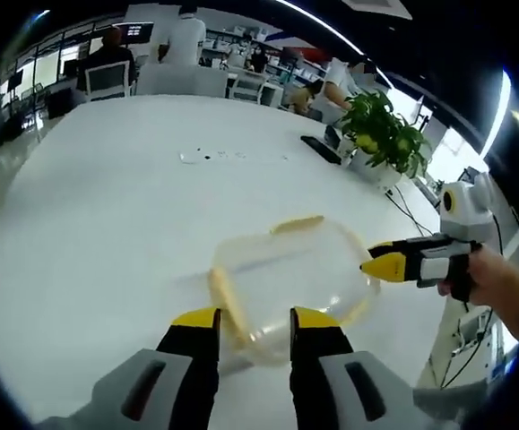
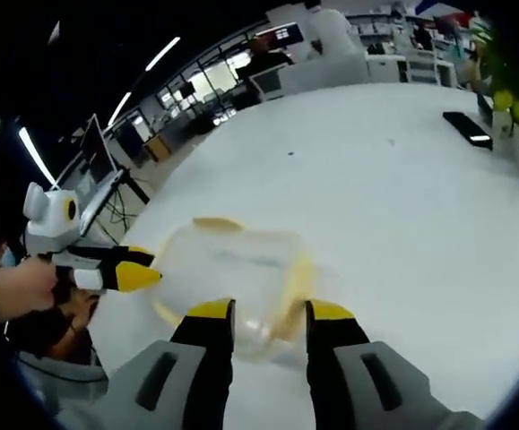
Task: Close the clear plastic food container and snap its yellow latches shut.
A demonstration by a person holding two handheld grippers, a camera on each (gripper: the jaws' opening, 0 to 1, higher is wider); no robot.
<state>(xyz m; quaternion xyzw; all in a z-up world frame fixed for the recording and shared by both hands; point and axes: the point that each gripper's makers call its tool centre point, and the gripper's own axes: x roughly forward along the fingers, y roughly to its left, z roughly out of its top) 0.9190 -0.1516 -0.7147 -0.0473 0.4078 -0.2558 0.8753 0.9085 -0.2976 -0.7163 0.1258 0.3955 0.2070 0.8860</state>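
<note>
- Container point(image 1: 288, 285) is being shown on the white table point(image 1: 107, 224), a clear plastic box with yellow latches point(image 1: 297, 223) along its edges; it is lying near the table's edge, just ahead of both grippers.
- Left gripper point(image 1: 253, 316) is being held with its jaws spread apart, nothing being gripped between them; the near rim of the container is being framed by the yellow tips.
- Right gripper point(image 2: 269, 309) is likewise being held parted over the container's point(image 2: 232, 273) near edge, with nothing being clamped. Whether the tips are touching the plastic cannot be told.
- In the left gripper view, the right gripper is being seen entering from the right, its yellow tip pointed at the container's side, and it is being held by a hand point(image 1: 501, 282).
- In the right gripper view, the left gripper point(image 2: 138, 273) is being seen coming in from the left, just beside the container.
- A potted plant point(image 1: 383, 134) and a dark flat object point(image 1: 320, 149) are being shown farther back on the table.
</note>
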